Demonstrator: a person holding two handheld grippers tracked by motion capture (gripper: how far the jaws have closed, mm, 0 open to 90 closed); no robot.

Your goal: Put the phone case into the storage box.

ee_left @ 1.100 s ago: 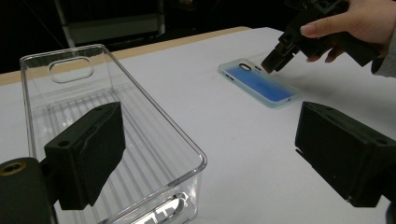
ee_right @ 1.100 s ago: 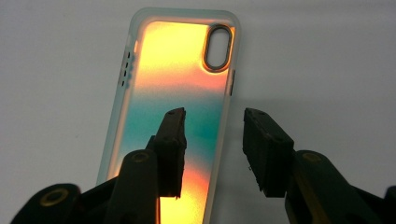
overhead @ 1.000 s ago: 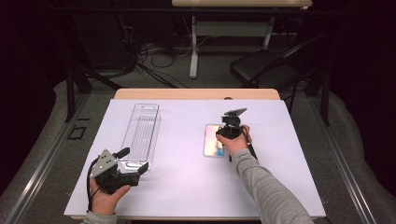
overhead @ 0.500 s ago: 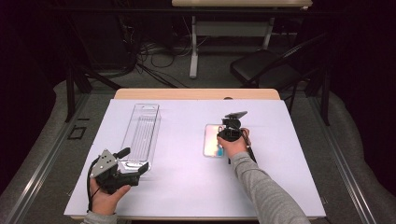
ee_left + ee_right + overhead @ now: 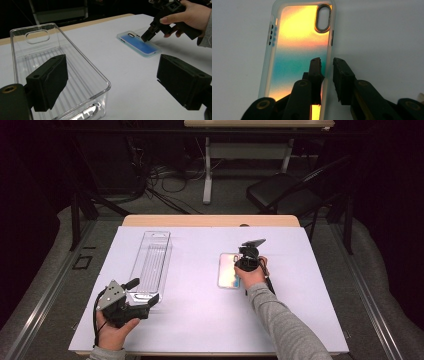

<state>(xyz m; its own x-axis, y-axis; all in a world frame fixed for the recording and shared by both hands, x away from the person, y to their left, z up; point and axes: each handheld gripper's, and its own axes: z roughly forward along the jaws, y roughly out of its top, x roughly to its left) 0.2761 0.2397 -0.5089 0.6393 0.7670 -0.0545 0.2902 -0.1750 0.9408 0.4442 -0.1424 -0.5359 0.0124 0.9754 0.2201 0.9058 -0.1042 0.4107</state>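
Observation:
An iridescent phone case [image 5: 229,270] with a frosted rim lies flat on the white table cover, camera hole at its far end. My right gripper [image 5: 243,265] points down at its right long edge. In the right gripper view the jaws [image 5: 327,61] have just been closing and straddle that rim [image 5: 325,82], with a thin gap still showing beside it. A clear plastic bin [image 5: 152,255] stands empty at the left. My left gripper [image 5: 145,290] rests open at the bin's near end, its wide jaws [image 5: 112,67] either side of the bin's near corner [image 5: 106,85].
The white cover [image 5: 200,315] spans the table, with the wooden edge [image 5: 210,221] at the far side. Beyond it stand a black chair [image 5: 280,192] and a desk leg among floor cables [image 5: 165,175]. A grey sleeve [image 5: 285,325] crosses the near right.

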